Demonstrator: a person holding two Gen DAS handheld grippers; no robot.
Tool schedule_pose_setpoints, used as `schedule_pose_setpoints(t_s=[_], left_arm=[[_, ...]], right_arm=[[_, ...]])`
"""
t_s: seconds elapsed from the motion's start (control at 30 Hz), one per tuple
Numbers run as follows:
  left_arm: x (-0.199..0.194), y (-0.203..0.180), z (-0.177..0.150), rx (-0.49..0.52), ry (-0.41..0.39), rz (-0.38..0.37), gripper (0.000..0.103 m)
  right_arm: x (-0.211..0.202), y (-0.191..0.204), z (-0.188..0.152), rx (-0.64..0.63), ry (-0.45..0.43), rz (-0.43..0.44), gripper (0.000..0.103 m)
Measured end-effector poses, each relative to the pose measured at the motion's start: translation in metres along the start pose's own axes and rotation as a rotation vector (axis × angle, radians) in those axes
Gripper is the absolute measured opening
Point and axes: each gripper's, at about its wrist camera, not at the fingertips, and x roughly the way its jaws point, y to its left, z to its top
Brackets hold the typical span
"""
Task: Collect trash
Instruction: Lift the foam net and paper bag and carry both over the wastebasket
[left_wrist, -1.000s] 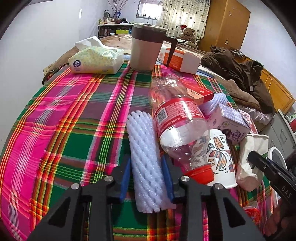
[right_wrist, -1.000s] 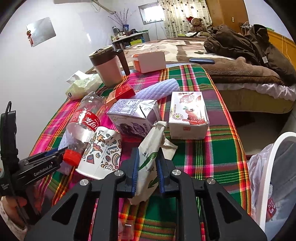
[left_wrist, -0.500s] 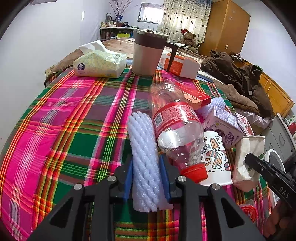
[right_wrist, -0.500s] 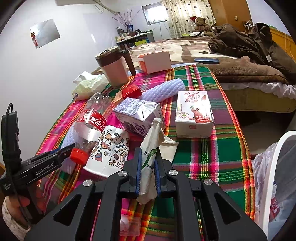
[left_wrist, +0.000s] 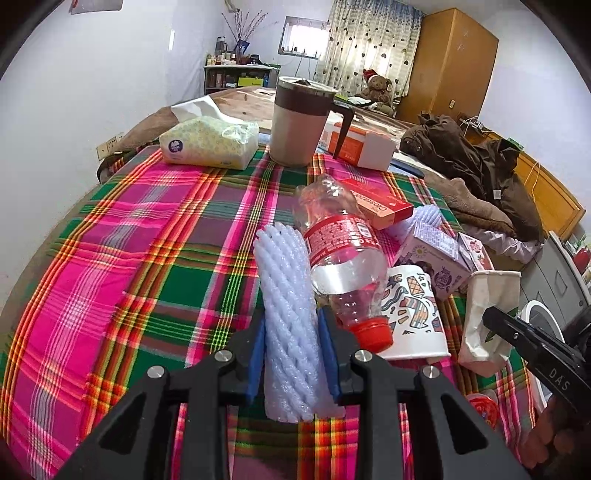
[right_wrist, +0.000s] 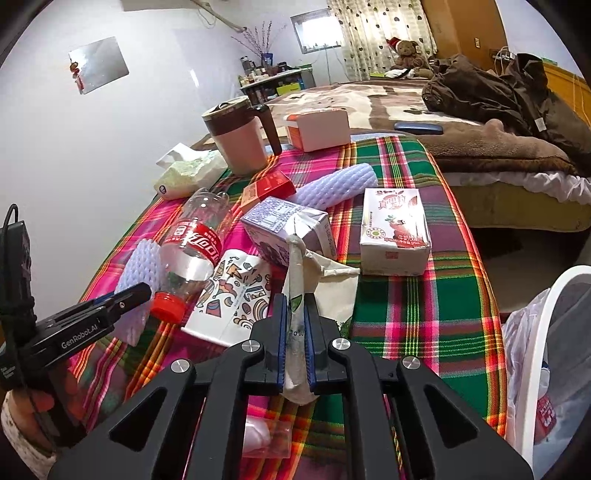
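Newly clamped foam sleeve (left_wrist: 290, 321) — lengthwise, pointing away

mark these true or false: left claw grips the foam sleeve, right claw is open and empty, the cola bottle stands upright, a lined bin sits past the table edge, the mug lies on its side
1. The left claw grips the white foam sleeve. True.
2. The right claw is open and empty. False: it is shut on a crumpled paper bag.
3. The cola bottle stands upright. False: it lies on its side.
4. A white bin with a plastic liner sits past the table edge. True.
5. The lidded mug lies on its side. False: it stands upright.
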Motion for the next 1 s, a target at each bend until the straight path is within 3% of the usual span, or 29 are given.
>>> schedule_pose_setpoints(t_s=[0.47,1.0], left_arm=[[-0.042,-0.018,-0.002,0.038,-0.071,-0.032,0.029],[-0.078,-0.078,-0.009,0.159,-0.129,-0.099,0.029]], right_arm=[[-0.023,-0.005,-0.002,0.004,-0.041,0.019,0.008],[-0.07,-0.024,-0.006,0.023,-0.115,-0.005,0.008]])
